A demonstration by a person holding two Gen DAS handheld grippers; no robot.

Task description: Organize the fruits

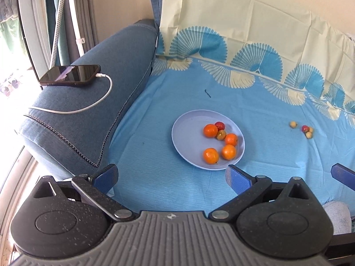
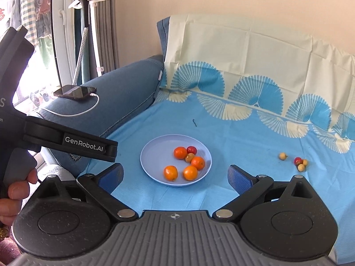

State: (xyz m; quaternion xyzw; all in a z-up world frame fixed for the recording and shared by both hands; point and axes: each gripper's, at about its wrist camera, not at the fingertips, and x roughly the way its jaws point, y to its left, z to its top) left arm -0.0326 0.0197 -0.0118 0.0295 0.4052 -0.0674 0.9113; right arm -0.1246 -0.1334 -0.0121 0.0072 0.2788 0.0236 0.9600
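Observation:
A pale blue plate (image 1: 188, 139) (image 2: 153, 157) lies on the blue sheet and holds several oranges (image 1: 210, 130) (image 2: 180, 152), a small red fruit (image 1: 219, 125) (image 2: 191, 149) and a brownish one (image 1: 221, 135) (image 2: 190, 157). To its right, loose on the sheet, lie a small tan fruit (image 1: 293, 124) (image 2: 282, 156) and a cluster of a red fruit (image 1: 305, 128) (image 2: 297, 161) with two tan ones (image 1: 308, 135) (image 2: 301, 167). My left gripper (image 1: 172, 176) is open and empty, just short of the plate. My right gripper (image 2: 176, 176) is open and empty, near the plate's front rim.
A blue sofa armrest (image 1: 93, 102) (image 2: 115, 88) on the left carries a phone (image 1: 71, 75) (image 2: 75, 92) on a white cable. A cream and blue patterned cloth (image 1: 244, 28) covers the backrest. The left gripper's body (image 2: 66, 141) sits at the left of the right wrist view.

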